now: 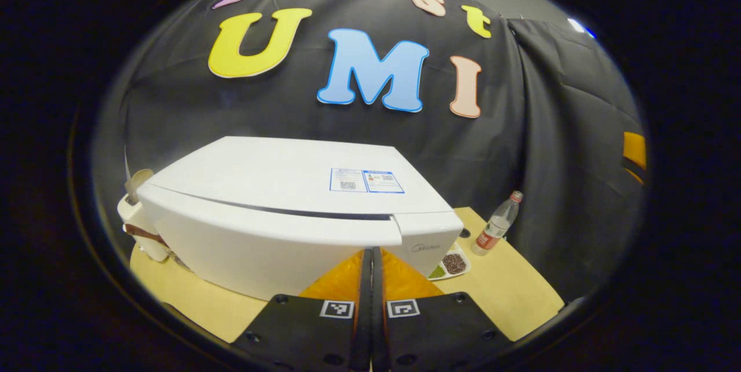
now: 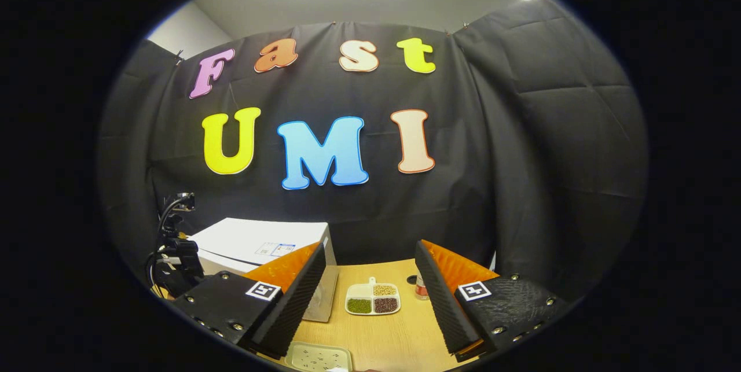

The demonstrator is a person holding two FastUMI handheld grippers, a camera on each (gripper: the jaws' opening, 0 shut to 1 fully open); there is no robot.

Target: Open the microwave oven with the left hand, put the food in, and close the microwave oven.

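Microwave oven (image 1: 278, 210), white, boxy, door shut, on desk (image 1: 509, 291) just ahead of left tool (image 1: 371, 279) with fingers pressed together on nothing; rigid, likely heavy, so best pulled at door's right edge; right tool (image 2: 370, 302) spread wide toward food tray (image 2: 373, 298).

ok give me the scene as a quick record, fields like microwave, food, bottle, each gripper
microwave: white, door closed, on the wooden table
food tray: divided dish of beans and grains, on the table beside the microwave
bottle: upright, behind the tray
left gripper: fingers together, holding nothing, close to the microwave door
right gripper: open, empty, facing the food tray
second tray: at the near table edge
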